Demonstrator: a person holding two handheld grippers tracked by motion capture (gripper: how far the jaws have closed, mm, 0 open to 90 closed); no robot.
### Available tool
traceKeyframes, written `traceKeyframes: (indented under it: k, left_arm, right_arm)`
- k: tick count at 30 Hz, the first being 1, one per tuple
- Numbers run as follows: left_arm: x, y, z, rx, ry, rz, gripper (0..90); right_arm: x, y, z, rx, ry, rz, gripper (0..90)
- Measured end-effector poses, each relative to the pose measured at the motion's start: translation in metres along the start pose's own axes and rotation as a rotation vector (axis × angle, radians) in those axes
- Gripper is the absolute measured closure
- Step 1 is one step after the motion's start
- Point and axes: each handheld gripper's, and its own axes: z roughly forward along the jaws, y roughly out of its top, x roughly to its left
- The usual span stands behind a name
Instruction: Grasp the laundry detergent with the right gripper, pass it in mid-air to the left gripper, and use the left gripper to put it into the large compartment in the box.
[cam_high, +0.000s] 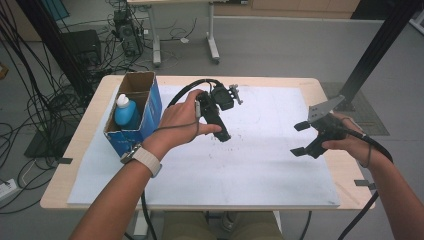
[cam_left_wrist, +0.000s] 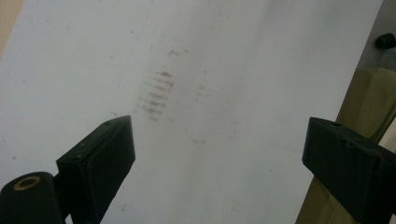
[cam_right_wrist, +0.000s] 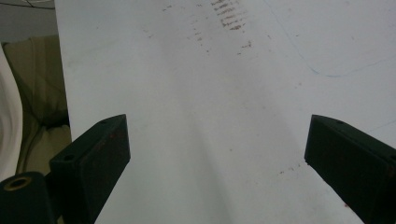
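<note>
Both the left gripper (cam_high: 216, 116) and right gripper (cam_high: 303, 138) hovered with jaws wide and empty. The blue bottle (cam_high: 126, 112) stood upright inside the cardboard box (cam_high: 150, 102), far left; approaching from above seemed best.

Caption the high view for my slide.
Both open grippers, left gripper and right gripper, hover over the white mat beside a boxed blue bottle.

Wide-apart black jaws of the right hand-held gripper (cam_right_wrist: 217, 154) above a scuffed white sheet (cam_right_wrist: 210, 93).
</note>
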Motion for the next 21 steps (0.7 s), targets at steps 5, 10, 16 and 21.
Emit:
traceKeyframes:
  k: [5, 10, 16, 21]
  left_arm:
    - [0.0012, -0.0013, -0.0008, -0.001, 0.003, -0.004, 10.0]
    - [0.0007, -0.0012, -0.0012, -0.001, 0.005, -0.009, 10.0]
    - [0.0016, -0.0013, -0.0007, -0.001, 0.007, -0.016, 10.1]
    - [0.0018, -0.0006, -0.001, -0.001, 0.008, -0.014, 10.1]
  right_arm:
    - [0.0007, -0.0005, 0.0004, -0.002, -0.001, 0.0, 6.7]
    - [0.0014, -0.0004, -0.0002, -0.004, -0.002, -0.001, 6.7]
    - [0.0034, -0.0016, -0.0011, -0.004, 0.0, 0.0, 6.7]
    - [0.0031, -0.0037, -0.0015, -0.008, -0.002, 0.001, 6.7]
